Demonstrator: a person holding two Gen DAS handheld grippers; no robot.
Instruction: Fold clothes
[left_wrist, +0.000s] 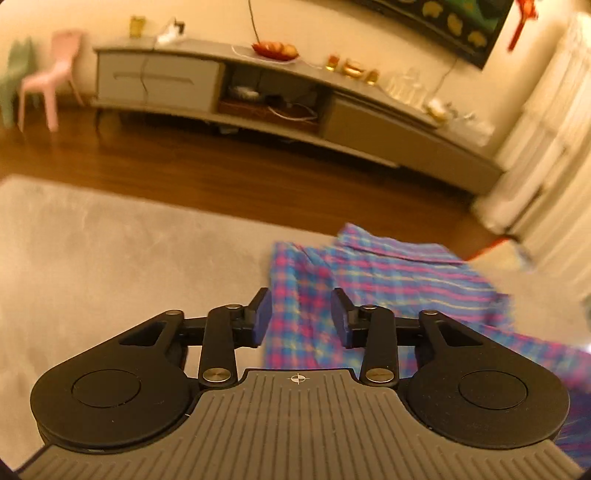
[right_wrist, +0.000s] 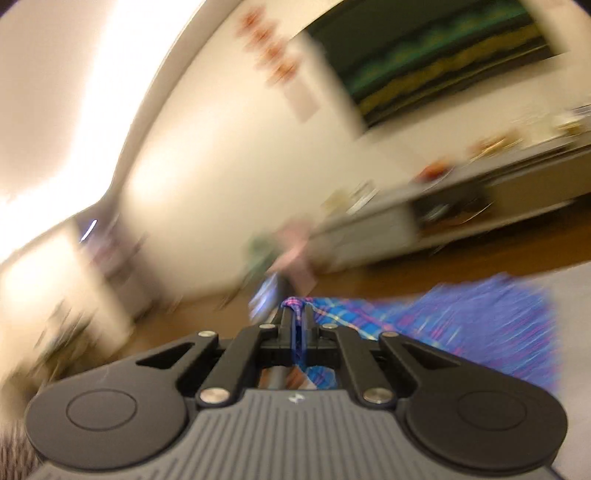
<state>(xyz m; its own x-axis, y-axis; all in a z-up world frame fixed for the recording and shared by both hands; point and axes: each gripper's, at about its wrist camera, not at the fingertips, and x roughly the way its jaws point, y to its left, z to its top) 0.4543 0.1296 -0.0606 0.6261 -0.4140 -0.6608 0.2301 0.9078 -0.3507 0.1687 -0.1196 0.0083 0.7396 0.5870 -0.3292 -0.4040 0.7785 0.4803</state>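
On my left side, the left gripper (left_wrist: 300, 314) hangs with its blue-padded jaws spread, nothing between them, pointed out over the near edge of the pink, blue and yellow plaid cotton shirt (left_wrist: 391, 280). That shirt lies partly spread on the pale grey soft carpet (left_wrist: 110, 258), its collar end toward the wooden floor (left_wrist: 258, 173) and the long grey low TV cabinet (left_wrist: 332, 107) beyond. I judge the cloth to be light and limp, with no stiffness at all: it will sag from any single pinch and drag the rest behind it, so I would take hold at an edge or a corner, never in the middle of a panel. The left gripper sits low and nearly level, just above the fabric.

Moving to my right side, the right gripper (right_wrist: 297, 314) is pressed together on a bunched fold of the same plaid shirt (right_wrist: 480, 317), a tuft showing past the tips. This view is heavily blurred and strongly tilted, so I read that gripper as rolled over and raised, with cloth trailing down to its right.
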